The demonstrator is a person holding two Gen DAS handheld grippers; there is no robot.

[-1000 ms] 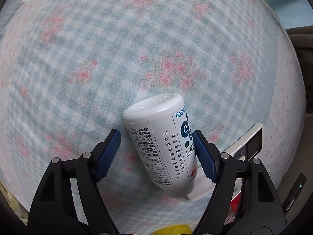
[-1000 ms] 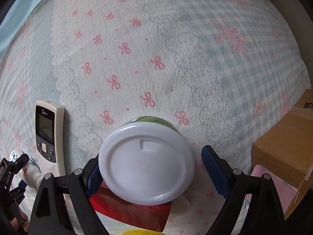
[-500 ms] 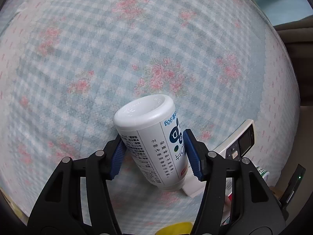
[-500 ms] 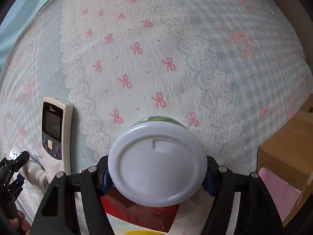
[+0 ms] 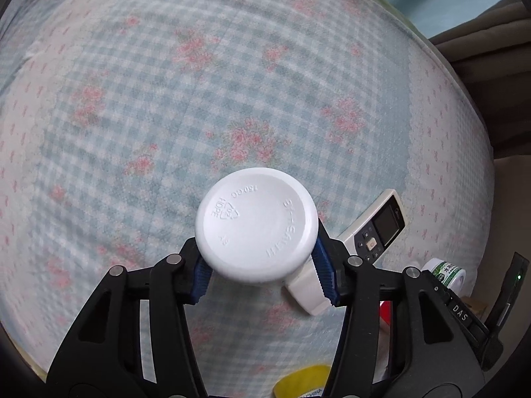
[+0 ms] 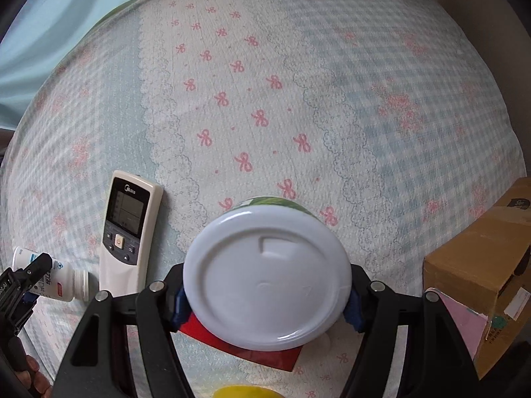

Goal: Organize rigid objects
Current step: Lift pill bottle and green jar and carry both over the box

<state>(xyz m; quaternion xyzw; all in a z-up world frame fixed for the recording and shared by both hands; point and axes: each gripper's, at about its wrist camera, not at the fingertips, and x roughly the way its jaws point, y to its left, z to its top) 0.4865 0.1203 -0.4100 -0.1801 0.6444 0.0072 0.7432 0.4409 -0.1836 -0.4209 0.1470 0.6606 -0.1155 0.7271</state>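
Note:
My left gripper [image 5: 262,277] is shut on a white plastic bottle [image 5: 255,224], whose round embossed base faces the camera; its blue pads [image 5: 200,278] press on both sides. In the right wrist view this bottle [image 6: 58,278] hangs tilted at the left edge. My right gripper [image 6: 265,308] is shut on a jar with a green label, its wide white lid [image 6: 267,275] filling the gap between the jaws. The same jar [image 5: 448,273] shows small at the right of the left wrist view. Both objects hang above the patterned bedsheet [image 6: 298,99].
A white air-conditioner remote [image 6: 129,232] lies on the sheet between the two grippers, and that remote [image 5: 378,225] also shows in the left wrist view. A red flat item [image 6: 239,348] lies under the jar. A cardboard box [image 6: 481,272] stands at the right, a pink sheet [image 6: 464,321] beside it.
The left jaws closed on the bottle and lifted it, tipping its base toward the camera. The right jaws closed on the jar and raised it off the sheet.

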